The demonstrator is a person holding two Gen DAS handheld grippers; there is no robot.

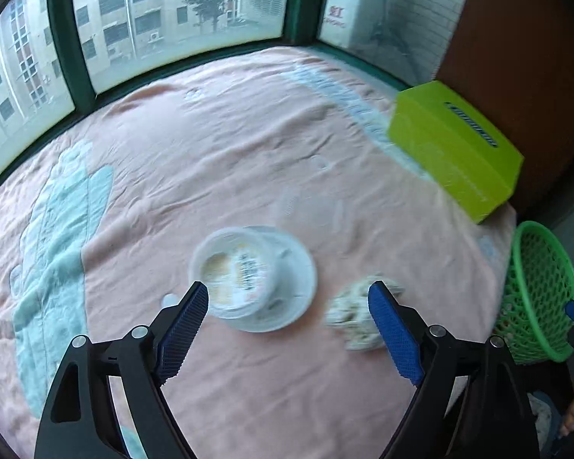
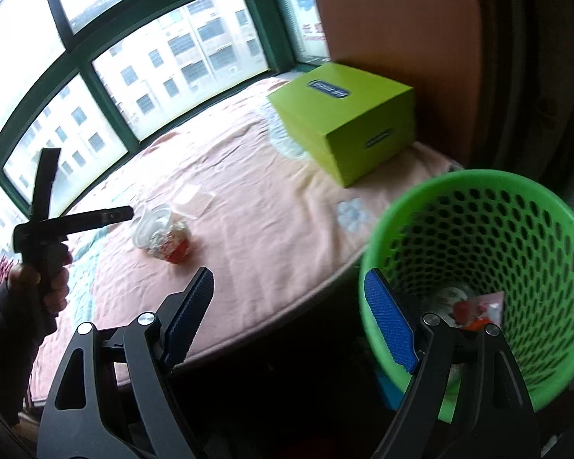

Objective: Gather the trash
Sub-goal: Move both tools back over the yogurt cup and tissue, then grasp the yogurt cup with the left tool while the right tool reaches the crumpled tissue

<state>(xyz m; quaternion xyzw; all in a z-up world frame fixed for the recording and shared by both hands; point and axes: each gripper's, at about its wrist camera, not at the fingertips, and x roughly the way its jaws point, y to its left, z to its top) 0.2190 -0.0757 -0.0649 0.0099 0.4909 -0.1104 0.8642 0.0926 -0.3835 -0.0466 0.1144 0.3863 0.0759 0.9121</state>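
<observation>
On the pink blanket [image 1: 218, 145] a clear plastic cup [image 1: 233, 271] lies tipped over on a white lid [image 1: 294, 298], and a crumpled paper ball [image 1: 354, 317] sits just right of it. My left gripper [image 1: 289, 288] hovers open above them, the cup near its left finger and the ball behind its right finger. A green mesh basket [image 2: 516, 237] stands off the bed edge with wrappers [image 2: 478, 308] at its bottom. My right gripper [image 2: 289, 272] is open and holds nothing, its right finger in front of the basket rim.
A lime-green box [image 1: 455, 149] rests at the blanket's far right by a brown wall. A flat clear plastic lid [image 1: 310, 206] lies beyond the cup. Green-framed windows [image 1: 172, 11] run along the back. A person's hand [image 2: 46, 279] grips the left tool.
</observation>
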